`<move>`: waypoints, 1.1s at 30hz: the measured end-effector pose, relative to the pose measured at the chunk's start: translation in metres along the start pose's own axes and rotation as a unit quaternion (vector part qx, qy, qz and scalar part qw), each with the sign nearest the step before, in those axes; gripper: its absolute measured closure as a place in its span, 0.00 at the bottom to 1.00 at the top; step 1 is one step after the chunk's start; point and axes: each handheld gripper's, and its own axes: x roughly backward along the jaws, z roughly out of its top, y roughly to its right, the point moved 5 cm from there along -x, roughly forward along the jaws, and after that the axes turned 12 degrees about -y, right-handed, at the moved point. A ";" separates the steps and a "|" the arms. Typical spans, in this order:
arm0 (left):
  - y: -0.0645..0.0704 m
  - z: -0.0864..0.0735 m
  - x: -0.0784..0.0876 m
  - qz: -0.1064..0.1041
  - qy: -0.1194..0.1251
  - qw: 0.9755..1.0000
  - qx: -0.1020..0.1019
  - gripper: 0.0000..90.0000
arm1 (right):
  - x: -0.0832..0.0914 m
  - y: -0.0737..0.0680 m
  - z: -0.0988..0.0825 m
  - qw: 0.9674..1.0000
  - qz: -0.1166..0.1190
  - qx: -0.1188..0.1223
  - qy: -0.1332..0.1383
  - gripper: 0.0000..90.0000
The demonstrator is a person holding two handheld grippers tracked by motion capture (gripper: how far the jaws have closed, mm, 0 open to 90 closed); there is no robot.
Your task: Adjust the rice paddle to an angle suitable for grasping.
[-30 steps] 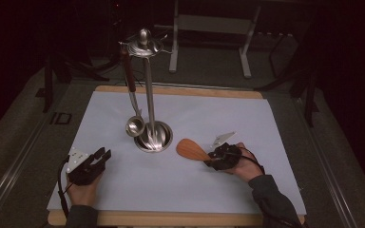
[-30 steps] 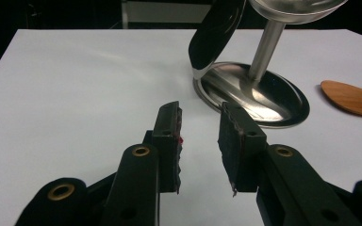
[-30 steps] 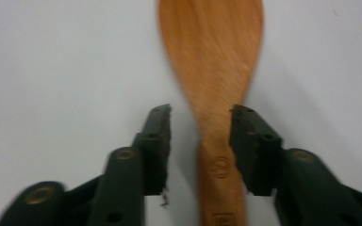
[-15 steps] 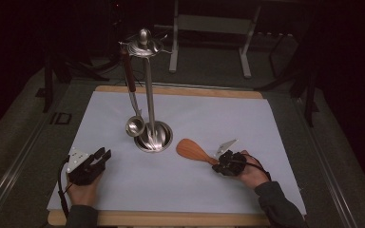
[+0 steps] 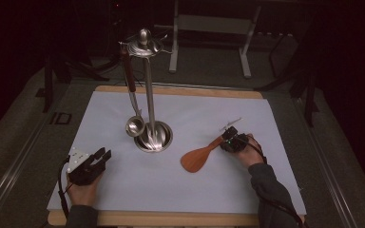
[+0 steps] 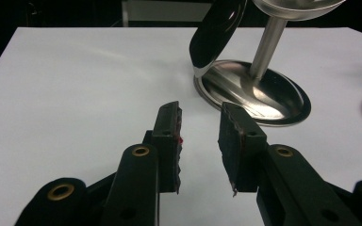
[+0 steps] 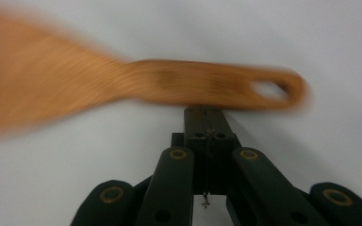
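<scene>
While the right claw (image 7: 206, 113), clenched empty, sits just at the spatula's (image 5: 197, 157) handle, its long axis running away leftward on the counter (image 5: 275, 142), left claw (image 5: 95, 159) rests released, well apart.

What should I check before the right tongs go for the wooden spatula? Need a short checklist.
1. Right tongs open for a grasp: not ok. The jaws are shut with nothing between them.
2. Wooden spatula lying flat on the table, handle end towards the right tongs: ok.
3. Tips in contact with the handle: cannot tell. The right gripper view is blurred there.
4. Left tongs out of the way: ok. They are open, empty and short of the stand's base.
5. Stand upright, ladle hanging from its top: ok.
6. Free hook on the stand for the spatula: cannot tell.
</scene>
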 end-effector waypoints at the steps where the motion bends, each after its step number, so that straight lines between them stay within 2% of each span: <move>1: 0.000 0.000 0.000 0.000 0.000 1.000 0.000 0.77 | -0.002 0.005 0.005 1.000 -0.004 -0.011 0.002 1.00; 3: 0.000 0.000 0.000 0.000 0.000 1.000 0.000 0.77 | -0.005 0.010 0.016 0.999 -0.014 -0.034 0.004 1.00; 5: 0.000 0.000 0.000 -0.001 0.000 1.000 0.000 0.77 | -0.007 0.010 0.028 0.999 -0.012 -0.048 0.008 1.00; 7: 0.000 0.000 0.000 -0.001 0.000 1.000 -0.001 0.77 | -0.010 0.006 0.041 0.998 -0.009 -0.053 0.014 0.98; 9: -0.001 0.000 0.001 0.000 0.001 1.000 -0.001 0.77 | -0.012 -0.003 0.052 0.999 0.005 -0.048 0.016 0.97; 13: -0.002 0.000 0.003 0.001 0.004 1.000 0.002 0.77 | -0.016 -0.032 0.070 1.000 0.017 -0.007 0.009 0.89; 15: -0.003 0.000 0.003 0.001 0.006 1.000 0.003 0.77 | -0.013 -0.044 0.076 1.000 0.023 0.006 0.013 0.82; 17: -0.004 0.000 0.004 0.002 0.005 1.000 0.004 0.77 | -0.010 -0.052 0.077 0.999 0.032 0.013 0.011 0.78; 21: -0.003 0.000 0.003 0.003 0.002 1.000 0.005 0.77 | -0.004 -0.065 0.075 0.997 0.045 0.061 -0.008 0.76; 22: -0.002 0.000 0.002 0.002 0.002 1.000 0.004 0.77 | -0.003 -0.068 0.073 0.996 0.043 0.075 -0.020 0.76; 24: -0.001 0.000 0.002 0.003 0.001 1.000 0.003 0.77 | -0.002 -0.070 0.073 0.994 0.021 0.098 -0.038 0.76; 28: -0.001 0.000 0.002 0.004 0.000 1.000 0.002 0.77 | -0.002 -0.074 0.073 0.989 0.030 0.124 -0.070 0.73; 33: -0.002 0.000 0.002 0.002 0.002 1.000 0.003 0.76 | -0.004 -0.070 0.077 0.987 0.026 0.129 -0.097 0.71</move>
